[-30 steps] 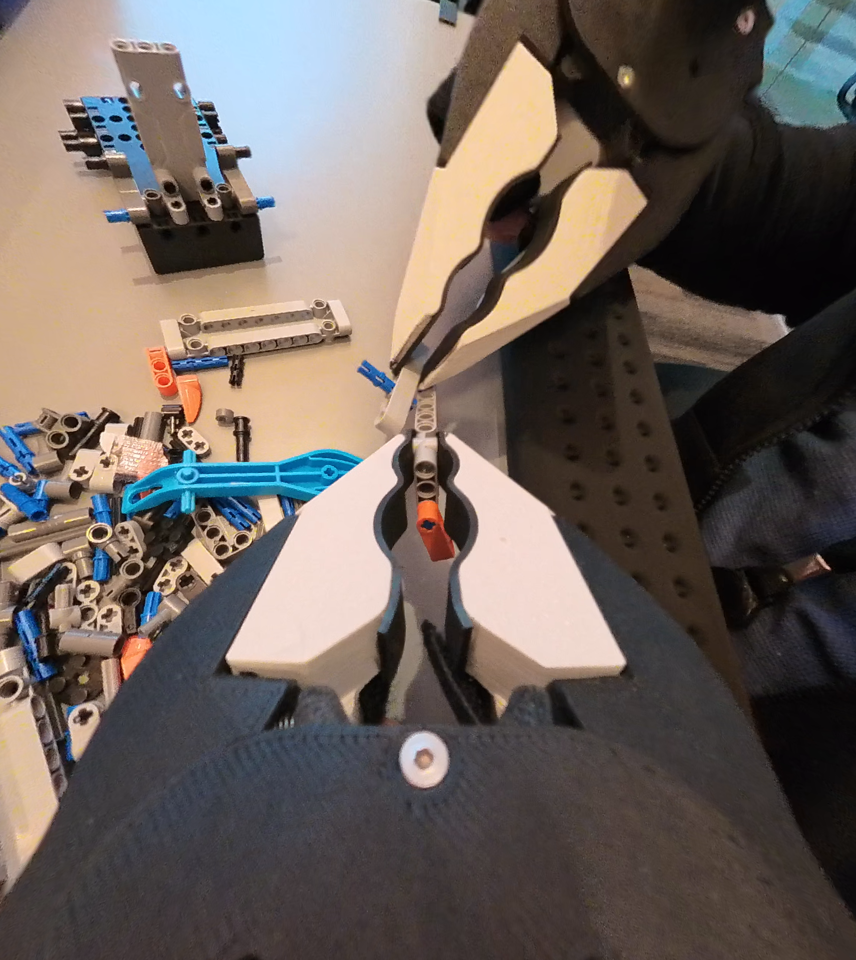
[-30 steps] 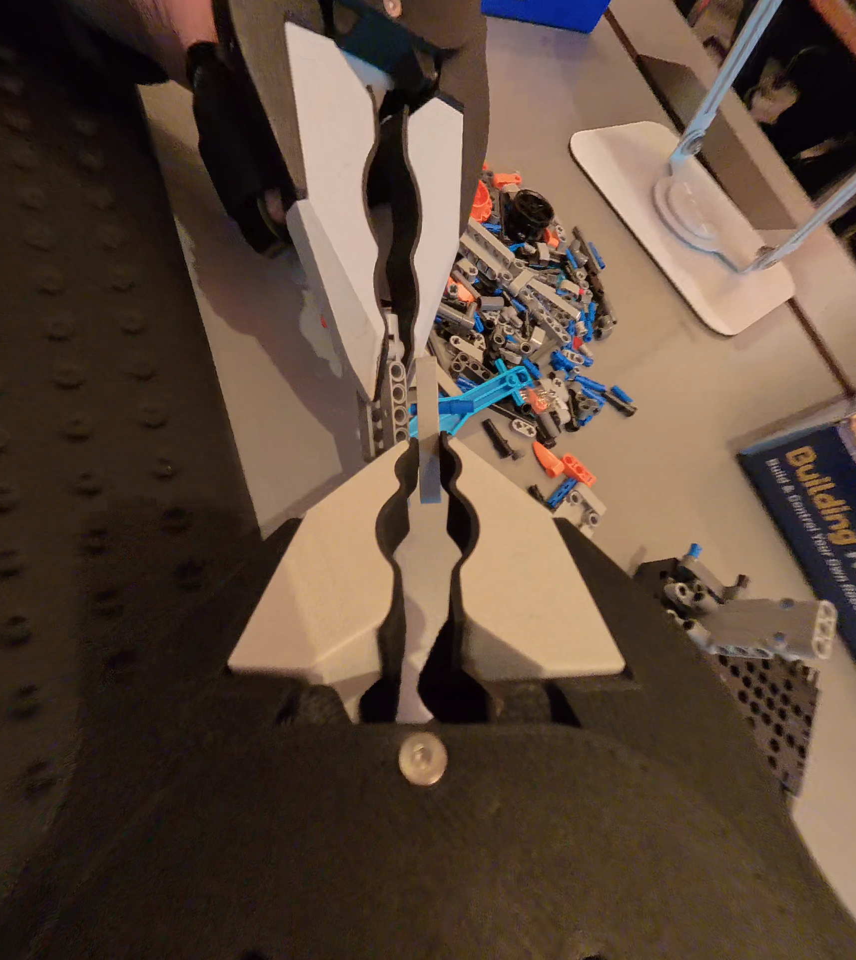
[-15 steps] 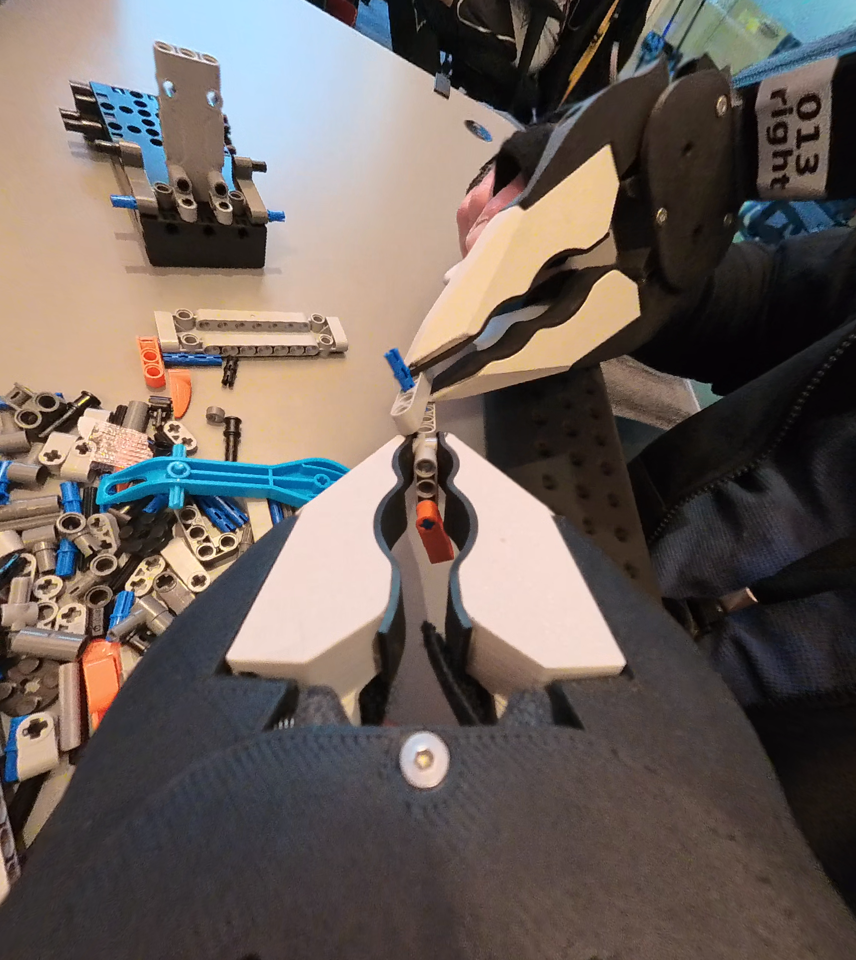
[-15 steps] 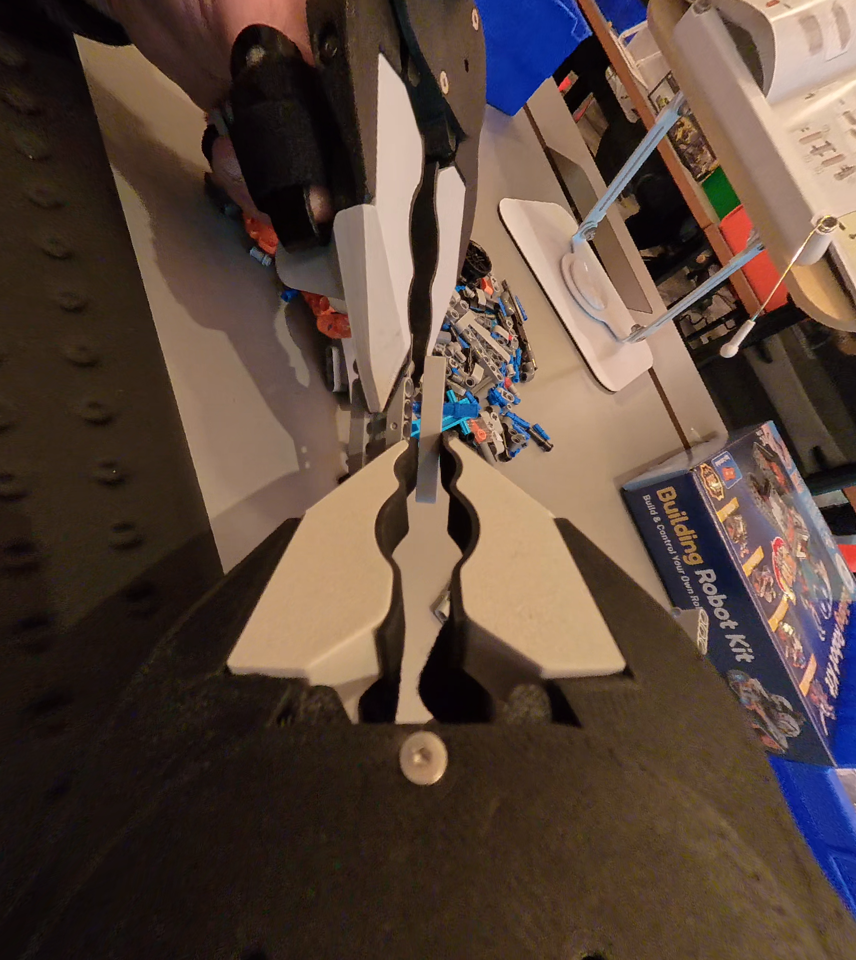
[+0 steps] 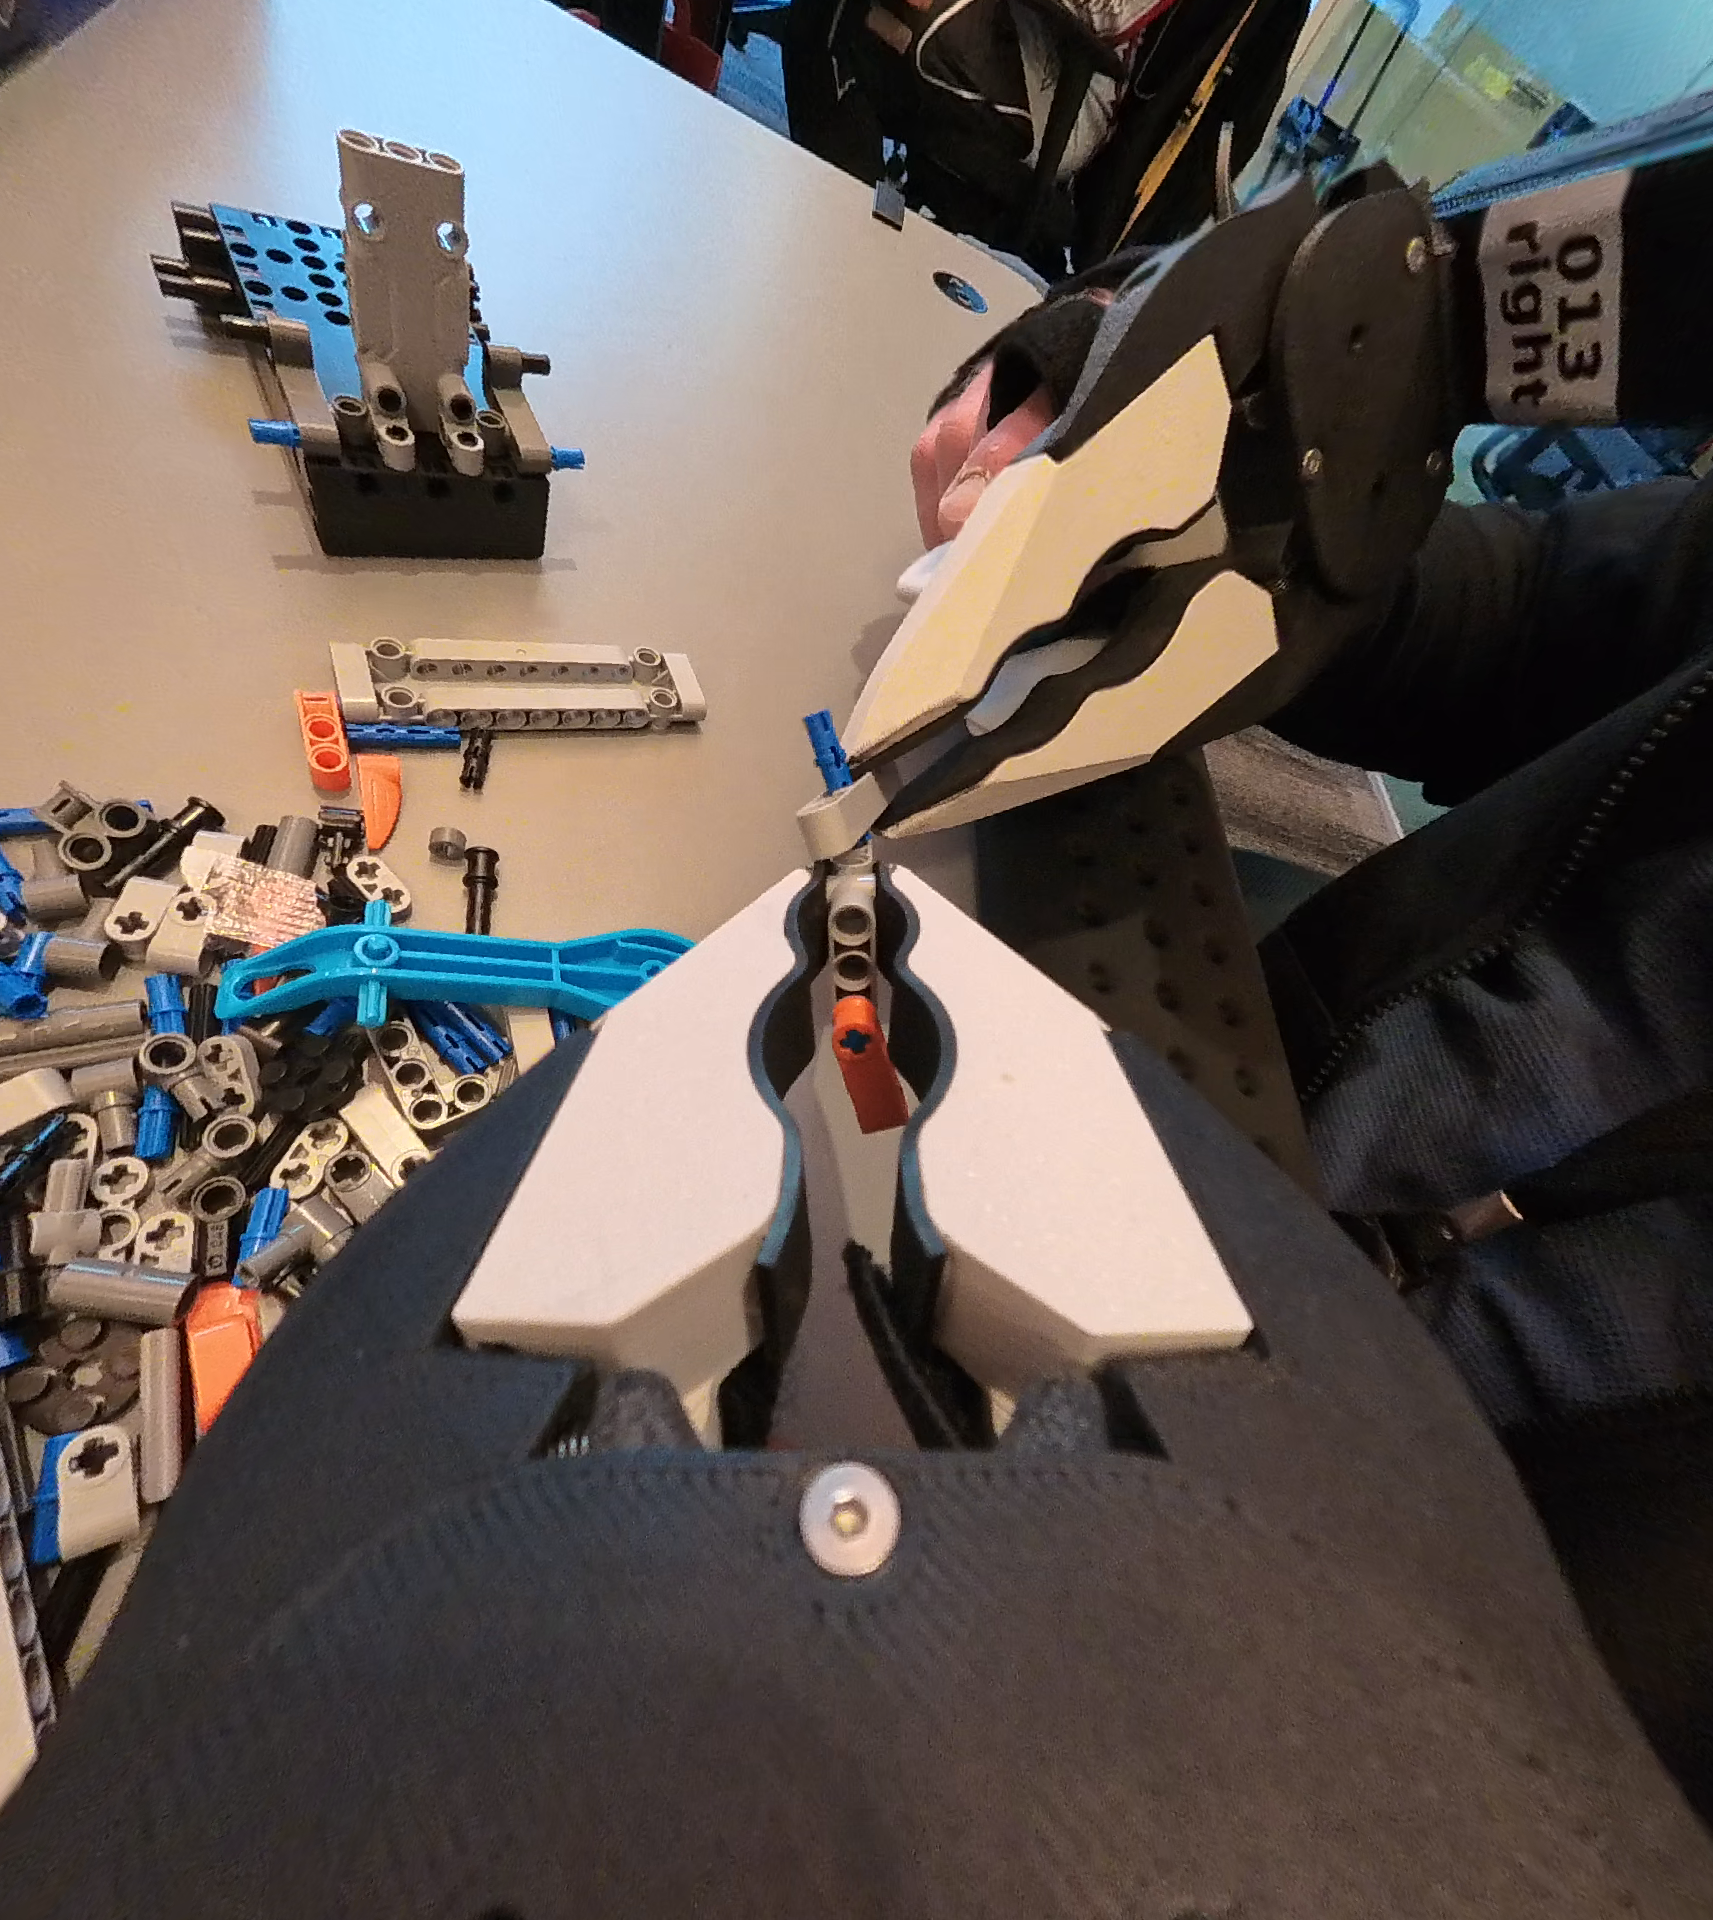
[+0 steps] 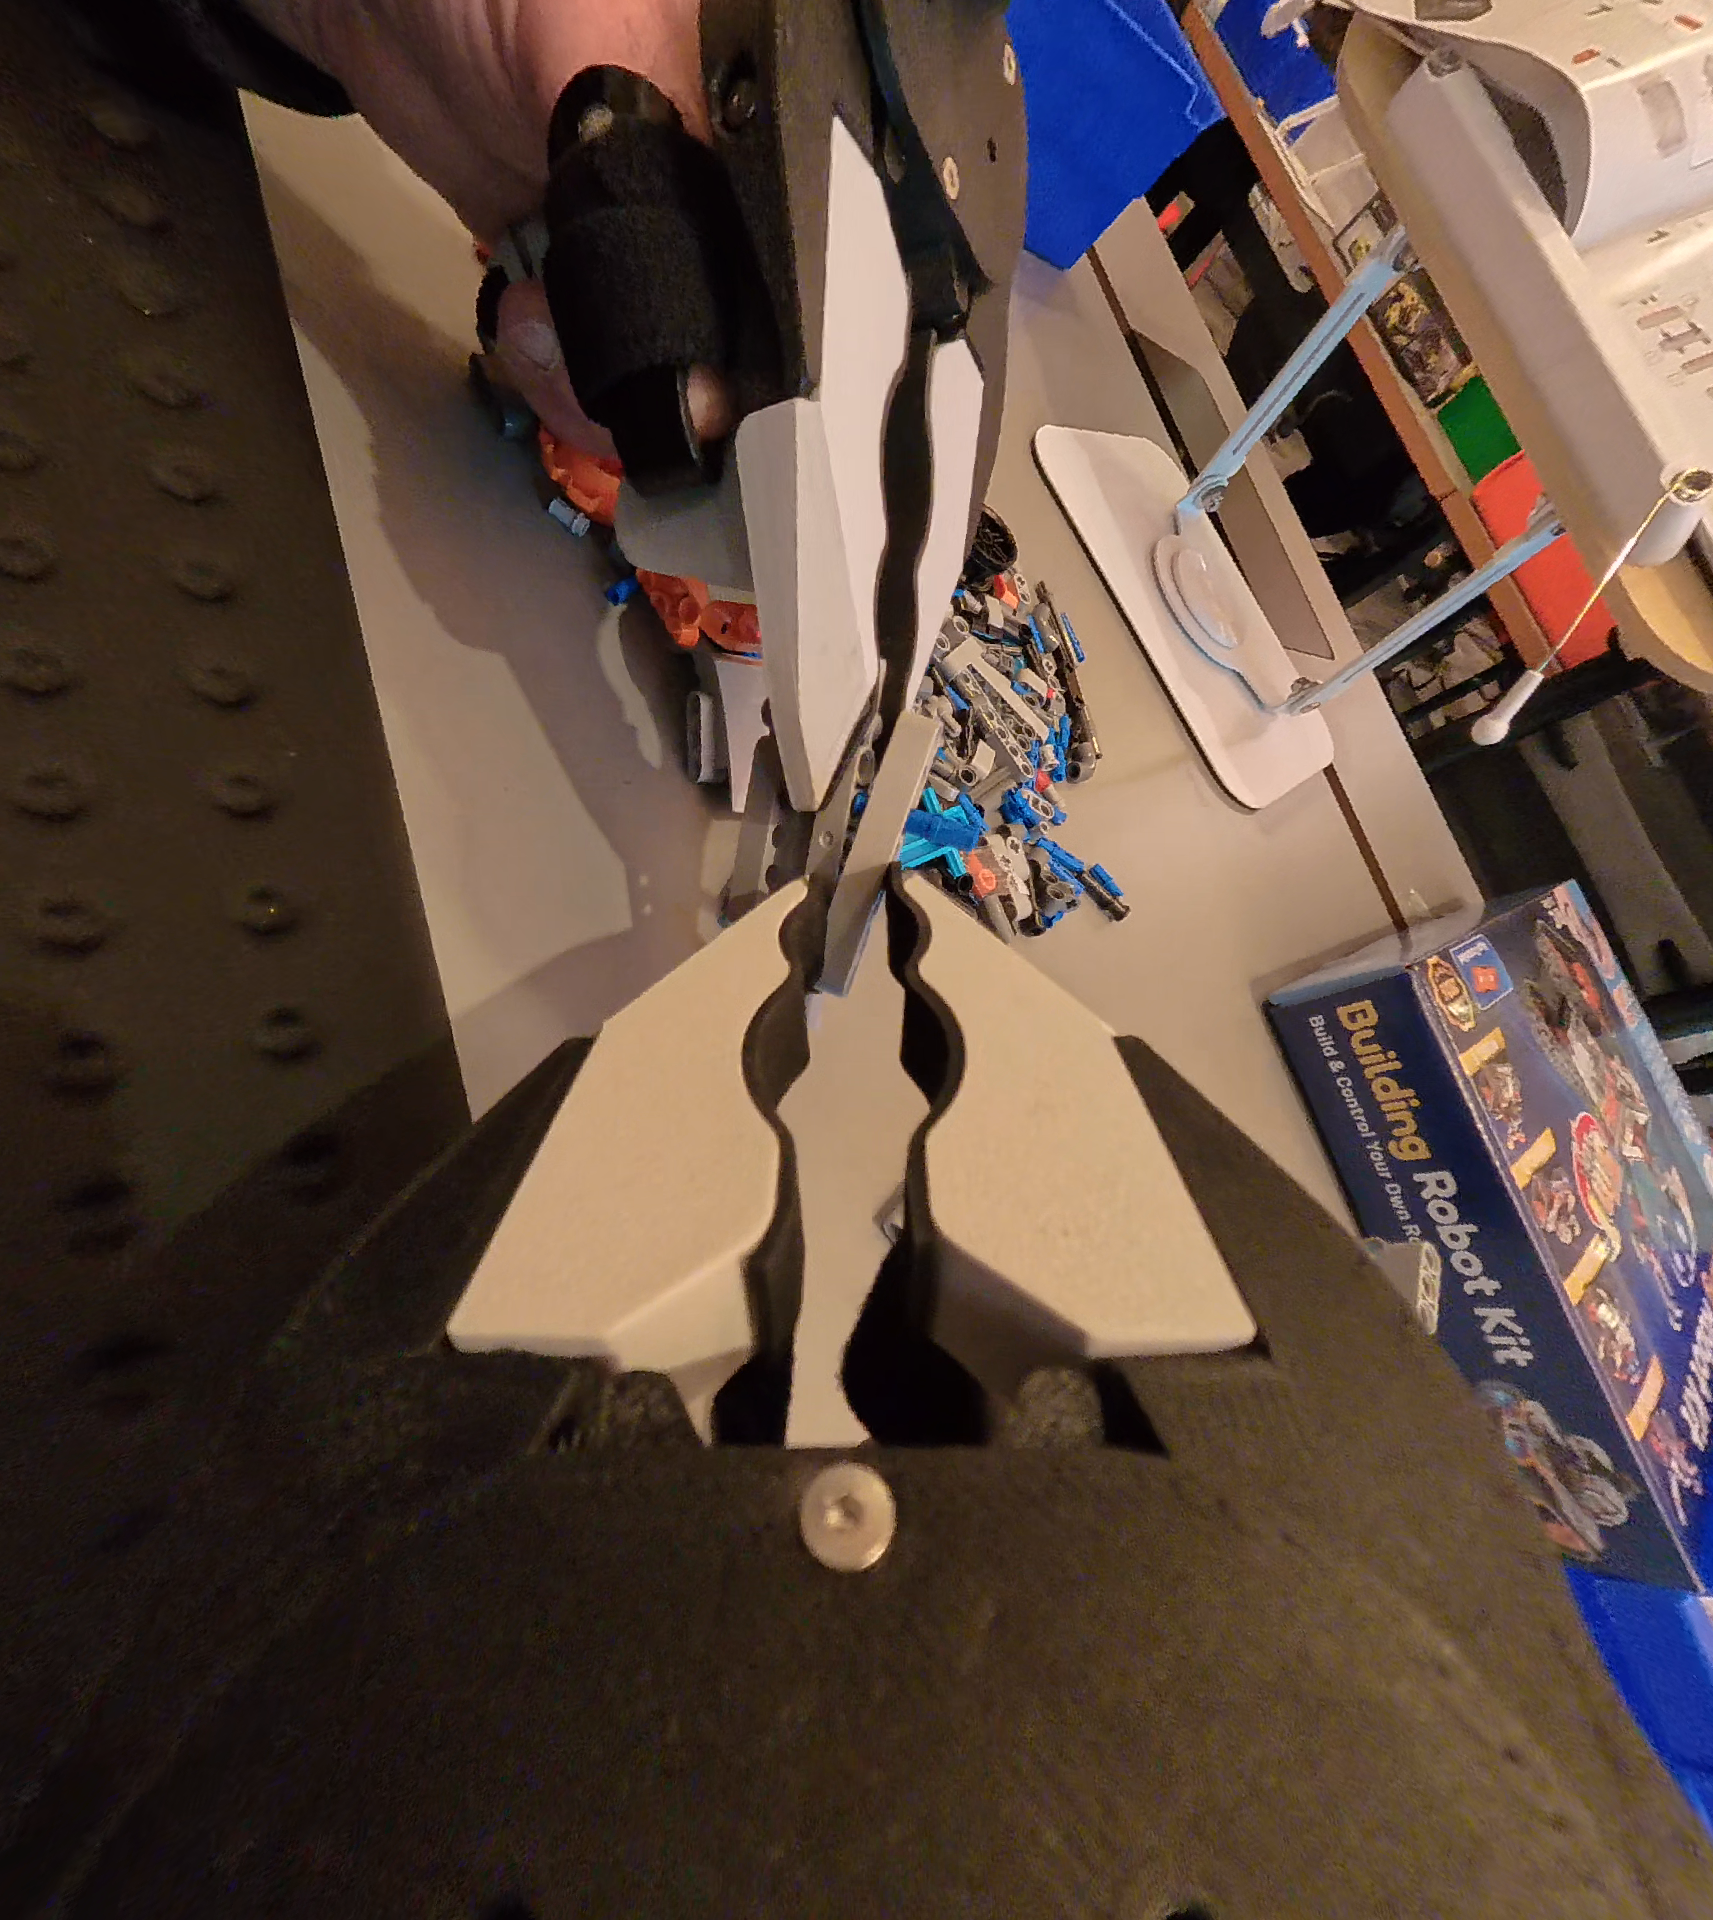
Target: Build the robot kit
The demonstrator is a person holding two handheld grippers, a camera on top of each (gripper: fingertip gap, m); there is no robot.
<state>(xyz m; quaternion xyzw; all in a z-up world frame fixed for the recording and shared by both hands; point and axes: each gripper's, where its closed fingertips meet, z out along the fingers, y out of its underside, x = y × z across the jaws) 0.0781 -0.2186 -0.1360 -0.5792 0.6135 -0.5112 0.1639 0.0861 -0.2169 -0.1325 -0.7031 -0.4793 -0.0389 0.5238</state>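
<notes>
the left gripper (image 5: 850,883) is clamped on a grey holed beam (image 5: 850,940) carrying an orange piece (image 5: 867,1070). the right gripper (image 5: 867,795) pinches a light grey connector (image 5: 836,816) with a blue pin (image 5: 828,750), touching the beam's tip, above the table (image 5: 675,312) and right of the loose parts pile (image 5: 135,1060).

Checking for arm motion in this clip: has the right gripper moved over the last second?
Yes. The right gripper swung rightward, away from the black base assembly; its tip stays at the left gripper.
</notes>
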